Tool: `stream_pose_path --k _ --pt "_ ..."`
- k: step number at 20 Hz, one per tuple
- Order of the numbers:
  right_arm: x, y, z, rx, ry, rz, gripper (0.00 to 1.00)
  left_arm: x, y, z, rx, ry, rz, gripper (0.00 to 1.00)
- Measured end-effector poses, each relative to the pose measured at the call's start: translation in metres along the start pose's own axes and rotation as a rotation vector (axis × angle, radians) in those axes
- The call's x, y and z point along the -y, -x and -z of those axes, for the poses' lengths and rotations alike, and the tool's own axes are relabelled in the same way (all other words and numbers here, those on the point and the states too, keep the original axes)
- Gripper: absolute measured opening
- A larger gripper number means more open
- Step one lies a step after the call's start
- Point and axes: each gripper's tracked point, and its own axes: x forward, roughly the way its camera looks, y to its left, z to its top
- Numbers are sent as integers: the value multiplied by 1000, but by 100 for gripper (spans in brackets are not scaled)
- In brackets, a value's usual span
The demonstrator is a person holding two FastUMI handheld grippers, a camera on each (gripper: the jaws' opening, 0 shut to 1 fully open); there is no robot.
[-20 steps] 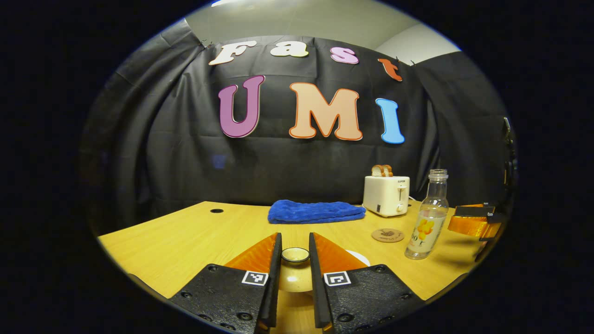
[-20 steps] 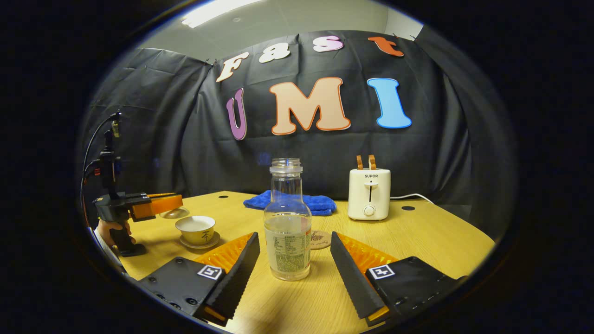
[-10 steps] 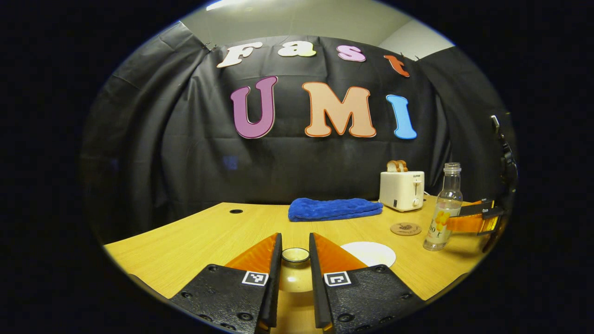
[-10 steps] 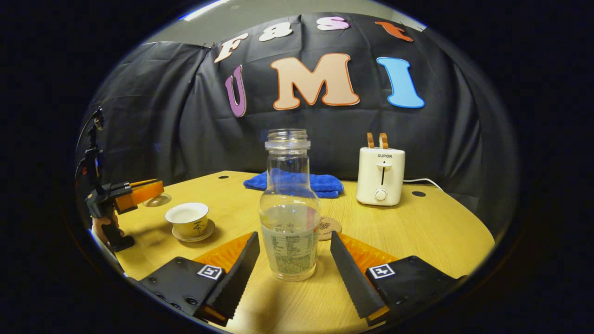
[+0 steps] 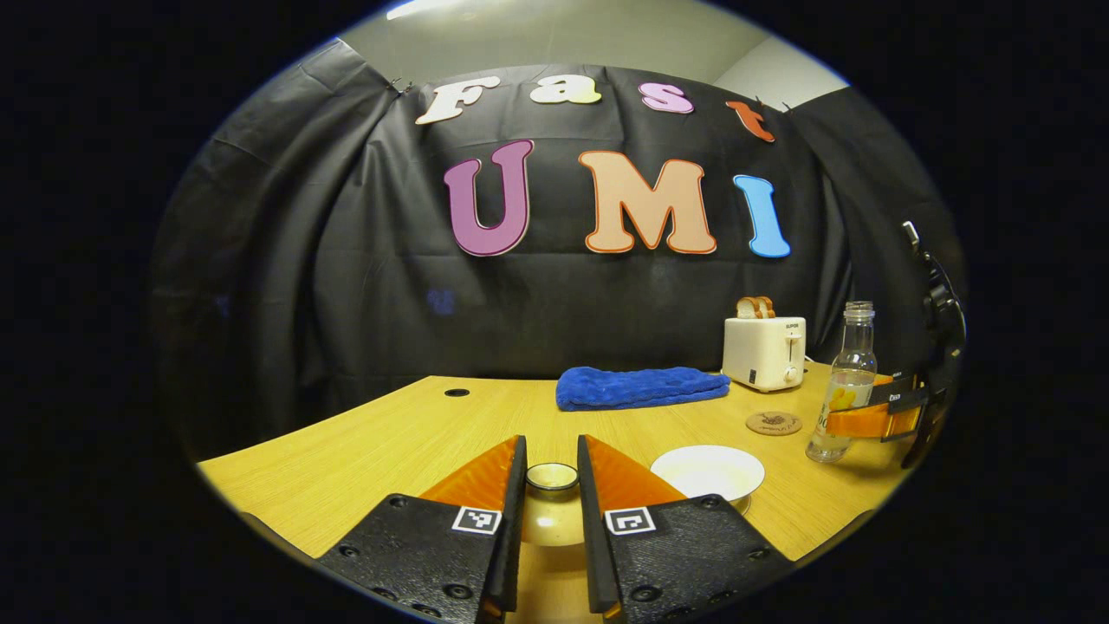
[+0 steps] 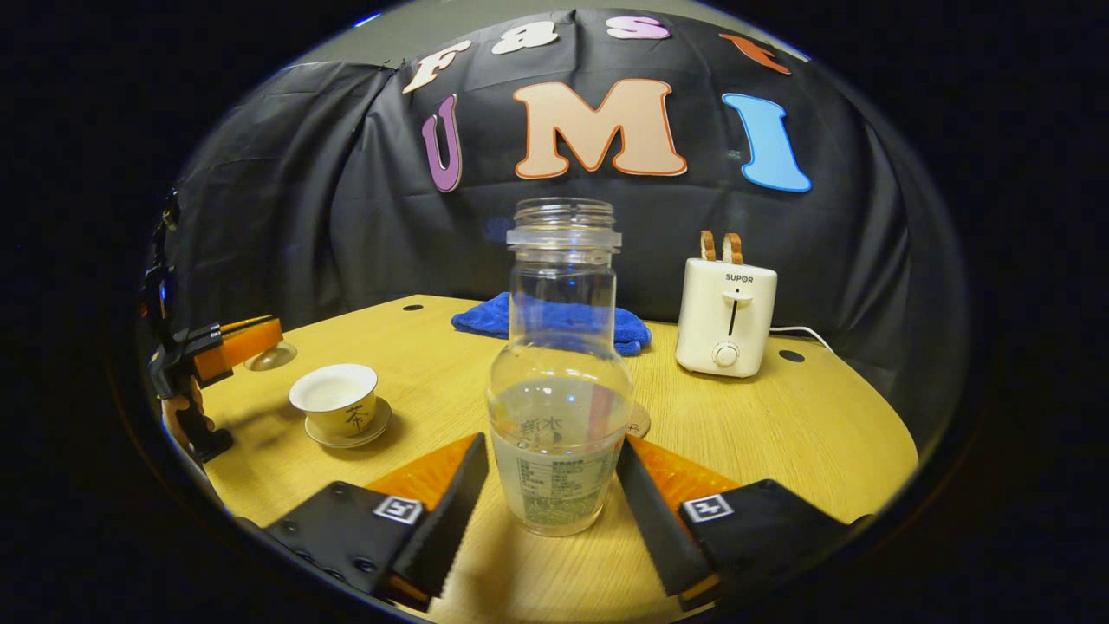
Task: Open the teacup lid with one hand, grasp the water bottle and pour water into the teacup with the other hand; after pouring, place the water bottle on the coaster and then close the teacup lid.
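My left gripper (image 5: 551, 449) is shut on the knob of the teacup lid (image 5: 552, 518) and holds it above the table. The open teacup (image 5: 708, 471) stands just to its right; in the right gripper view the teacup (image 6: 333, 406) sits on its saucer (image 6: 353, 436), with the left gripper (image 6: 247, 341) and the lid (image 6: 270, 355) raised to its left. The clear water bottle (image 6: 561, 407), uncapped and part full, stands on the table between the fingers of my open right gripper (image 6: 550, 444), which sit close to its sides. The round coaster (image 5: 774, 423) lies beside the bottle (image 5: 845, 381).
A white toaster (image 6: 726, 316) with bread stands at the back right, its cord trailing right. A folded blue towel (image 5: 641, 387) lies at the back centre. The wooden table (image 6: 780, 433) has cable holes near its far edge. A hand (image 6: 186, 414) holds the left gripper.
My right gripper has moved forward, so the bottle now fills the gap between its fingers. My left gripper has carried the lid leftward, off the cup.
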Motion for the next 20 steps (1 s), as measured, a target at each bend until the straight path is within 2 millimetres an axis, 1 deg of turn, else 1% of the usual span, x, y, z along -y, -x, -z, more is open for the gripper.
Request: stream_pose_path --k 1,2,6,9,11,14,17,20 --pt "0 0 1 -1 4 4 84 -5 2 0 -1 1 -3 29" --pt "1 -3 2 -3 9 10 82 -7 2 0 -2 1 -5 29" --pt "1 -4 1 -2 42 32 81 -21 0 -1 -2 -2 -25 29" --pt "1 -4 -2 -10 105 56 80 -29 1 0 -4 -3 -28 29" --pt "-1 -4 -4 -13 163 70 80 -34 -2 0 -4 -3 -33 29" --pt "-7 -2 -18 13 284 97 80 -35 -3 0 -4 -4 -28 29" --pt "-14 -3 -35 42 472 127 80 -37 -1 1 -5 -3 -28 29" --pt "-27 -9 -43 45 639 141 79 -37 -2 1 -5 -3 -27 29"
